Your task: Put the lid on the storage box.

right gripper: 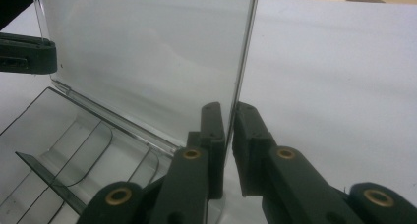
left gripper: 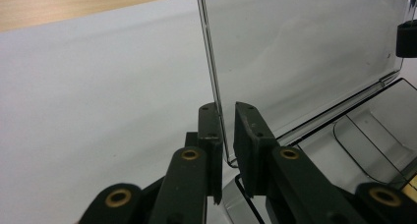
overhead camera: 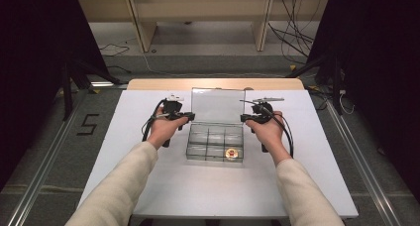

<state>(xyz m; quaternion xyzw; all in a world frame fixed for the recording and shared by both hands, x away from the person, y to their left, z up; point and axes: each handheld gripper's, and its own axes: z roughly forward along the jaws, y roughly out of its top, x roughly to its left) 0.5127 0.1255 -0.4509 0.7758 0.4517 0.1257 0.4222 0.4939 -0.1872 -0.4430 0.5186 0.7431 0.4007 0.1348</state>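
Note:
A clear plastic compartment box (overhead camera: pixel 215 142) sits mid-table with its lid (overhead camera: pixel 218 105) standing upright. A small round gold item (overhead camera: pixel 231 153) lies in the front right compartment. My left gripper (overhead camera: pixel 185 118) has its jaws around the lid's left edge (left gripper: pixel 216 86), almost closed on it near the hinge. My right gripper (overhead camera: pixel 246 118) grips the lid's right edge (right gripper: pixel 241 62) in the same way. In the left gripper view my left gripper (left gripper: pixel 227 108) straddles the thin edge. In the right gripper view my right gripper (right gripper: pixel 228 106) does likewise.
The box rests on a white table top (overhead camera: pixel 163 181) with a wooden strip (overhead camera: pixel 213 84) along the far side. Several box compartments (right gripper: pixel 74 155) look bare. Cables and table legs lie on the floor beyond.

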